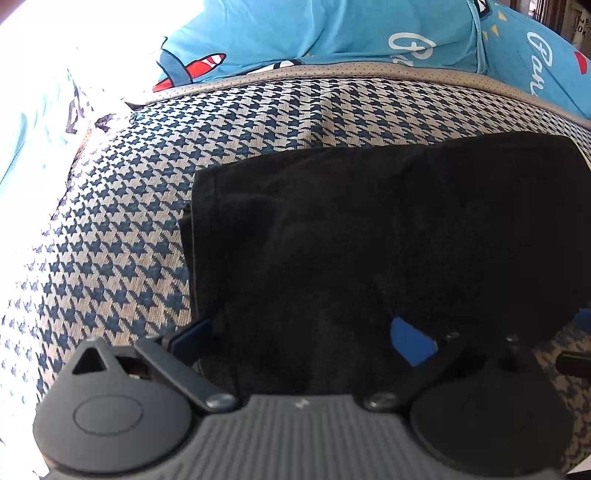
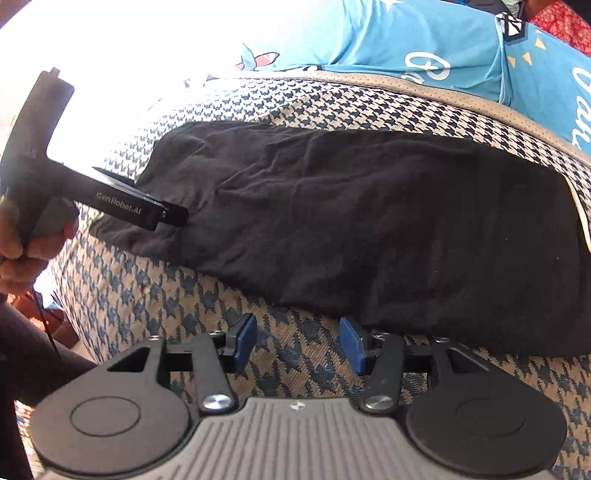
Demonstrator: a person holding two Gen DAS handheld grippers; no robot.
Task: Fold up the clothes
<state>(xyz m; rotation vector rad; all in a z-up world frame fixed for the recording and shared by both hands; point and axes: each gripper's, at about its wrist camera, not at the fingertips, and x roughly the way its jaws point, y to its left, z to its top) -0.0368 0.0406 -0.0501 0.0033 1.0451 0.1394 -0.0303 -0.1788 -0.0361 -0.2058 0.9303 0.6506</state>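
Observation:
A black garment [image 1: 369,229] lies folded in a long band across a houndstooth cushion [image 1: 129,221]. In the left wrist view my left gripper [image 1: 301,339] stands open, its blue pads [image 1: 412,341] wide apart, with the garment's near end bunched between and over them. The right wrist view shows the same garment [image 2: 369,221] stretched from left to right. My right gripper [image 2: 299,343] is open over the bare cushion [image 2: 166,295], just short of the garment's near edge, holding nothing. The left gripper [image 2: 173,216] reaches the garment's left end.
Blue printed fabric [image 1: 332,33] lies along the back of the cushion, also in the right wrist view [image 2: 424,44]. A grey trim [image 1: 332,74] edges the cushion. A person's hand [image 2: 22,254] holds the left gripper's handle. The far left is washed out by bright light.

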